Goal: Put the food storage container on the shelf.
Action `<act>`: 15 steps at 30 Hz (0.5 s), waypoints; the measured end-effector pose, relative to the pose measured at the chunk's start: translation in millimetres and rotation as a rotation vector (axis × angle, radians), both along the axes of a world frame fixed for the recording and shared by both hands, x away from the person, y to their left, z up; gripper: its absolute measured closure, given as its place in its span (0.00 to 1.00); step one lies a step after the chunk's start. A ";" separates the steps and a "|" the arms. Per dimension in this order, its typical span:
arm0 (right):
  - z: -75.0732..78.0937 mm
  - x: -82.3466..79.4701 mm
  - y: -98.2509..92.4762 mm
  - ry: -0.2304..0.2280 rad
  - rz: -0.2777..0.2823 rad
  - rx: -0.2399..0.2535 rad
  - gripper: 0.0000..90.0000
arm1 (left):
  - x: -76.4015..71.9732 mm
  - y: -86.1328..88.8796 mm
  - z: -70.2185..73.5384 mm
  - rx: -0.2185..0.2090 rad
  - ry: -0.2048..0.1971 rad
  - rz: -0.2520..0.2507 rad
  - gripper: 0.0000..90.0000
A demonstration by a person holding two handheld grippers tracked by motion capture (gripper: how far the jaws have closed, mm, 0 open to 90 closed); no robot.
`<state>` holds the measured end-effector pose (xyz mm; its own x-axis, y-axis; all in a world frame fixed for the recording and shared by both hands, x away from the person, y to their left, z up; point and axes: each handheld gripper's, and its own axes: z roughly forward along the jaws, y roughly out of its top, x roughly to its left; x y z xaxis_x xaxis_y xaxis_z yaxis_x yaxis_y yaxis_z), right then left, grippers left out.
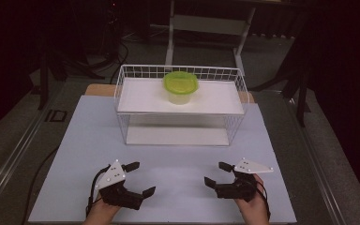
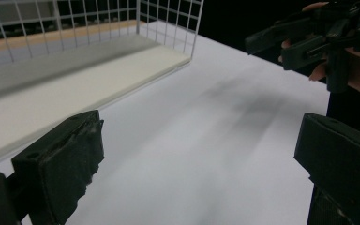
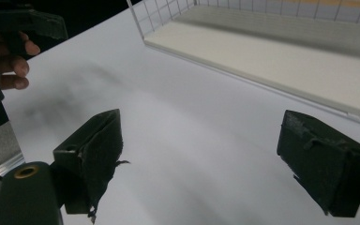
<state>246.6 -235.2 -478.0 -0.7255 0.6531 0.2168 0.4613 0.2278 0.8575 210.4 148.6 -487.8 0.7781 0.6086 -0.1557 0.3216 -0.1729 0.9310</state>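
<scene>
1. A white wire rack (image 1: 180,101) stands at the far middle of the pale surface (image 1: 168,187) and serves as the landmark here.
2. The rack has two white shelves, one at the top and one low down, close to the surface.
3. A tub (image 1: 180,88) with a green lid sits on the top shelf of the rack, near its middle and toward the back rail, upright and closed.
4. The left tongs (image 1: 139,179) are held in front of the rack, to its near left, well apart from it and from the tub.
5. Their jaws are spread wide, with nothing between them; in the left gripper view the left tongs (image 2: 201,154) show bare surface in the gap.
6. The right tongs (image 1: 218,174) are held in front of the rack, to its near right, also well apart from it.
7. Their jaws are spread as well and grip nothing; in the right gripper view the right tongs (image 3: 201,159) frame only bare surface, with the rack's low shelf beyond.
8. The two tongs point inward toward each other, level with one another before the rack.
9. A grey three-cornered plate sits on top of each.
10. The person's hands come in from the near edge of the surface, on the side away from the rack.
</scene>
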 end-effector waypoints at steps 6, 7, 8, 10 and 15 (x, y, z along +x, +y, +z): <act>-1.8 -5.7 -6.9 -0.035 -0.003 0.008 0.16 | -0.8 7.0 -3.0 -0.020 -0.014 0.011 0.02; -1.9 -6.1 -8.4 -0.046 -0.005 0.012 0.16 | -0.5 7.9 -3.4 -0.020 -0.020 0.012 0.02; -1.9 -6.0 -9.7 -0.057 -0.008 0.008 0.16 | -0.2 8.5 -4.0 -0.024 -0.023 0.015 0.02; -1.9 -5.7 -12.2 -0.067 -0.013 0.006 0.16 | 0.3 10.1 -5.1 -0.025 -0.022 0.016 0.02; -6.3 -3.1 -15.6 -0.088 -0.015 -0.033 0.16 | -2.7 13.0 -6.1 -0.001 -0.035 0.008 0.02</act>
<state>243.5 -250.8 -484.3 -0.7311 0.6697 0.1308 0.3881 0.2504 0.8869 207.8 161.6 -493.9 0.7785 0.6143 -0.1290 0.2897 -0.1692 0.9420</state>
